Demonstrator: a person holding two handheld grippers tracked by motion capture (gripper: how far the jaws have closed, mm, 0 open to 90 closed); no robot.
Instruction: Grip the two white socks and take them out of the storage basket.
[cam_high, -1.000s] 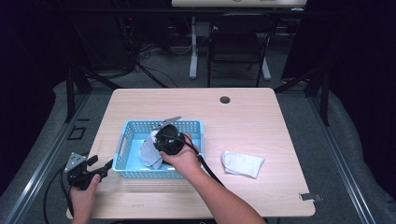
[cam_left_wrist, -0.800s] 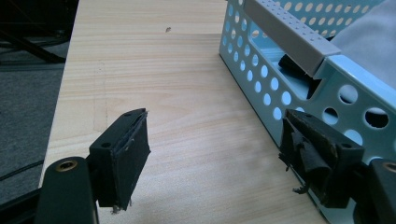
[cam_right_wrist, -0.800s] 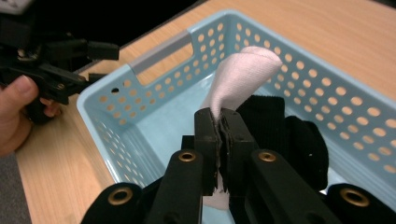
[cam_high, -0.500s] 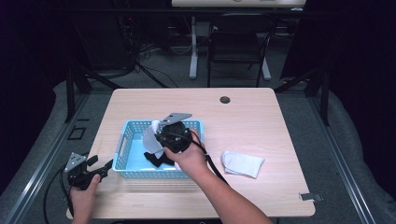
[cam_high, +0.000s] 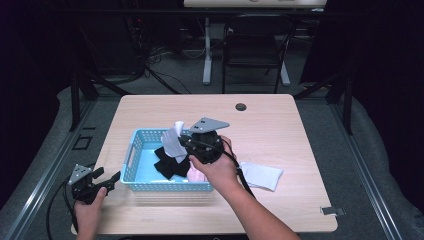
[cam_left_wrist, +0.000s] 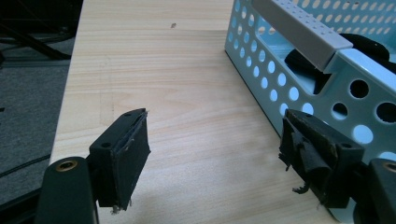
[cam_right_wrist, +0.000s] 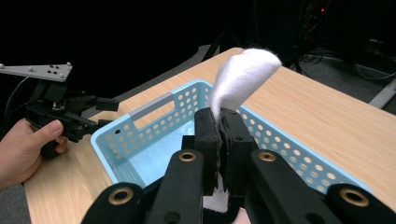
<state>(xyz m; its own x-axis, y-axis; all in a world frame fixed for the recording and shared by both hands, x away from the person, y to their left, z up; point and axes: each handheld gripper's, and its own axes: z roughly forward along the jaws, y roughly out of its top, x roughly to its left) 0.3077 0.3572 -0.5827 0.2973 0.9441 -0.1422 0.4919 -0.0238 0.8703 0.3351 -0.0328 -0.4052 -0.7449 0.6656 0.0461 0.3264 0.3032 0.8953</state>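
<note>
A light blue perforated basket (cam_high: 135, 150) (cam_right_wrist: 154, 140) (cam_left_wrist: 299, 79) sits on the left half of the wooden table (cam_high: 280, 120). My right gripper (cam_high: 182, 141) (cam_right_wrist: 220, 122) is above the basket, shut on a white sock (cam_high: 172, 141) (cam_right_wrist: 240, 74) that sticks up past its jaws. Black cloth (cam_high: 167, 162) and a pink piece (cam_high: 196, 175) lie inside the basket. My left gripper (cam_high: 107, 182) (cam_left_wrist: 219, 154) rests open by the basket's near left corner, with bare table between its jaws. In the right gripper view the left gripper (cam_right_wrist: 100, 112) appears just outside the basket's handle end.
A folded white cloth (cam_high: 260, 175) lies on the table to the right of the basket. A round dark cable hole (cam_high: 241, 107) sits near the far edge. A strip of tape (cam_high: 332, 210) marks the near right corner. Chair and desk legs stand beyond the table.
My right gripper has risen and moved right with the white sock, lifting it out of the basket. The left gripper has stayed in place.
</note>
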